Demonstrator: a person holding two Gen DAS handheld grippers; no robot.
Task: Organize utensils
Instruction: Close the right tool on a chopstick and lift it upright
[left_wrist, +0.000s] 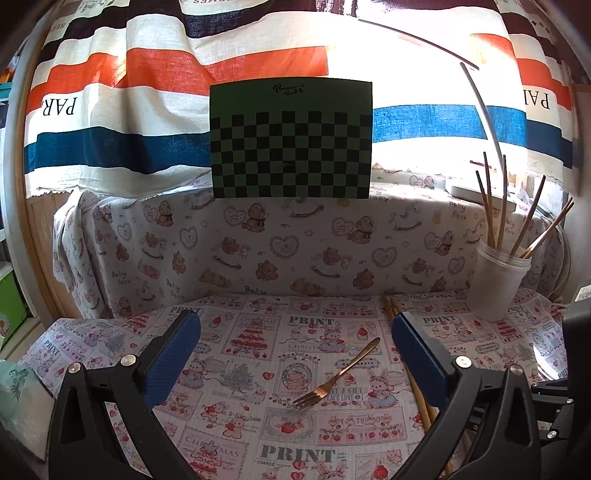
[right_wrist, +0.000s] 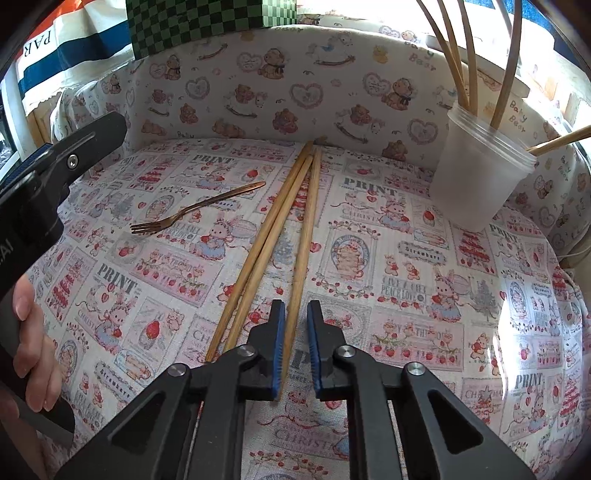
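Observation:
A copper fork (left_wrist: 338, 374) lies on the printed cloth between the wide-open fingers of my left gripper (left_wrist: 295, 328), which is empty. The fork also shows in the right wrist view (right_wrist: 195, 208). Three wooden chopsticks (right_wrist: 275, 236) lie side by side on the cloth. My right gripper (right_wrist: 295, 314) is low over them, narrowly open, with the rightmost chopstick (right_wrist: 301, 266) running between its pads, not clamped. A frosted plastic cup (right_wrist: 480, 173) at the back right holds several chopsticks; it also shows in the left wrist view (left_wrist: 496, 280).
The surface is a cloth-covered seat with a padded back wall (left_wrist: 280, 251) behind. A green checkerboard card (left_wrist: 291, 140) hangs above. The left gripper body and the hand holding it (right_wrist: 33, 332) are at the left of the right wrist view.

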